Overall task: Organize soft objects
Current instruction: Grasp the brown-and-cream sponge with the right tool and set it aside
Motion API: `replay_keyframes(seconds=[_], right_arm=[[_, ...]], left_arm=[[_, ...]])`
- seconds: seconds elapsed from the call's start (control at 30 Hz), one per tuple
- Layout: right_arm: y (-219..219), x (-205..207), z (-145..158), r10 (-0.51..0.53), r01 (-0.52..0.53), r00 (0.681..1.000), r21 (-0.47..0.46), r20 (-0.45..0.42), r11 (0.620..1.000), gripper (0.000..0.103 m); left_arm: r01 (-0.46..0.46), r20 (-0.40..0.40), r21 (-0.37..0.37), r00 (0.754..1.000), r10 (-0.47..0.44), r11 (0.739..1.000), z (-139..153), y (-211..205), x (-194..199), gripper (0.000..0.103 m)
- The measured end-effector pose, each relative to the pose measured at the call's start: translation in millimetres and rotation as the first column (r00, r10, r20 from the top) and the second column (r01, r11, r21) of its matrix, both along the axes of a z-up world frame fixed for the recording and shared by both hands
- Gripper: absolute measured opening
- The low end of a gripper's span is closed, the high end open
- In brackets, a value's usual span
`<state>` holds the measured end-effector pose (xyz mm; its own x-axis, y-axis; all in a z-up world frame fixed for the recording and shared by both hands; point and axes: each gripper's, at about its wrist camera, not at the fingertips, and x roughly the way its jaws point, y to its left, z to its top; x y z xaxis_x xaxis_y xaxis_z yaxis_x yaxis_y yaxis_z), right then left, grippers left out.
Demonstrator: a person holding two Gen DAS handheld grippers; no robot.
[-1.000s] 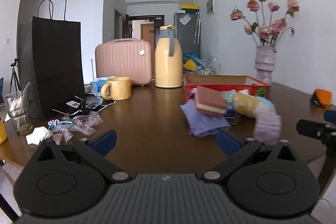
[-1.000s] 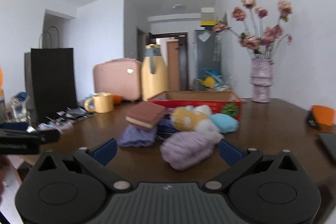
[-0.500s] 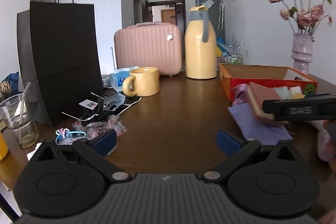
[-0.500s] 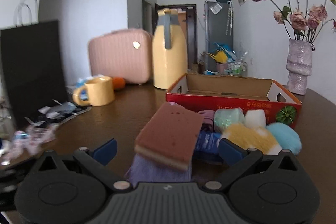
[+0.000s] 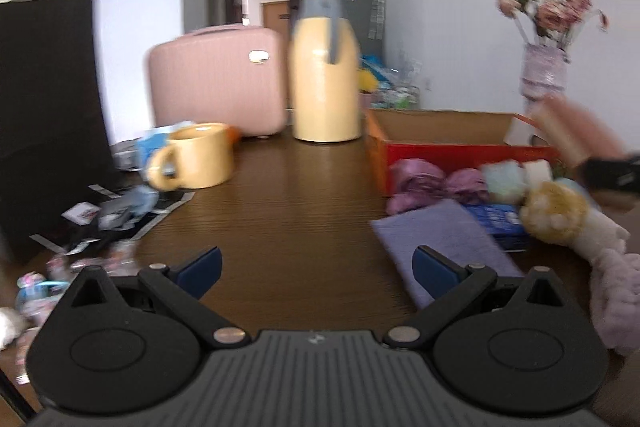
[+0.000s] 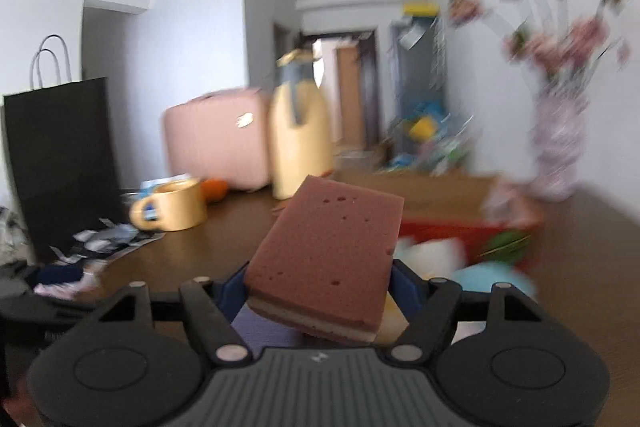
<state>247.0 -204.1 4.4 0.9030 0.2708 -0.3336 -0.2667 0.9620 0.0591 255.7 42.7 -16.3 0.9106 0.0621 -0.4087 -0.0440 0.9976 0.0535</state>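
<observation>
A brown sponge [image 6: 332,243] with a pale underside sits tilted between the blue pads of my right gripper [image 6: 316,285], whose jaws are closing on it and hold it above the table. In the left wrist view the sponge [image 5: 576,135] shows blurred at the right, above the soft pile. That pile holds a purple cloth [image 5: 440,243], a yellow fuzzy piece [image 5: 554,213], pink bundles [image 5: 416,179] and a lilac fluffy piece [image 5: 612,295]. Behind it stands the red cardboard box [image 5: 440,147]. My left gripper [image 5: 316,267] is open over bare table, left of the cloth.
A yellow mug [image 5: 196,155], a yellow thermos [image 5: 324,67], a pink case [image 5: 216,79] and a black paper bag [image 5: 48,115] stand at the back and left. Paper scraps and wrappers [image 5: 108,215] litter the left side. A flower vase [image 5: 544,75] stands behind the box.
My right gripper moved in on the sponge, closed around it and lifted it off the purple cloth. My left gripper moved forward toward the pile, still open.
</observation>
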Motion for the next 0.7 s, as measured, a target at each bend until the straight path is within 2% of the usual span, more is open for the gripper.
replay_keyframes(seconds=[0.07, 0.2, 0.33, 0.47, 0.57, 0.63, 0.7], right_arm=[[-28, -7, 3, -0.044, 0.043, 0.999, -0.058, -0.006, 0.997, 0.073], [-82, -10, -13, -0.129, 0.116, 0.988, -0.141, -0.087, 0.983, 0.073], [-112, -13, -36, -0.102, 0.069, 0.978, -0.183, -0.18, 0.981, 0.073], [-117, -11, -55, -0.052, 0.017, 0.98, -0.178, -0.194, 0.984, 0.075], [-120, 1, -63, -0.058, 0.024, 0.981, -0.182, -0.183, 0.983, 0.077], [-120, 3, -65, -0.077, 0.043, 0.983, -0.203, -0.165, 0.978, 0.08], [-120, 0, -63, -0.076, 0.048, 0.987, -0.192, -0.139, 0.98, 0.085]], left_arm=[[0.037, -0.014, 0.003, 0.999, -0.037, 0.999, -3, -17, 10, 0.103], [0.122, -0.039, -0.036, 0.992, -0.124, 0.992, -2, -49, 19, 0.103], [0.252, -0.039, -0.071, 0.966, -0.255, 0.965, 6, -97, 11, 0.103], [0.37, -0.03, -0.051, 0.928, -0.372, 0.928, 7, -148, -4, 0.103], [0.383, -0.053, -0.021, 0.922, -0.383, 0.924, 0, -172, -9, 0.103], [0.358, -0.058, -0.009, 0.932, -0.358, 0.934, -1, -172, -8, 0.103], [0.297, -0.05, 0.0, 0.954, -0.296, 0.955, 2, -158, -1, 0.103]])
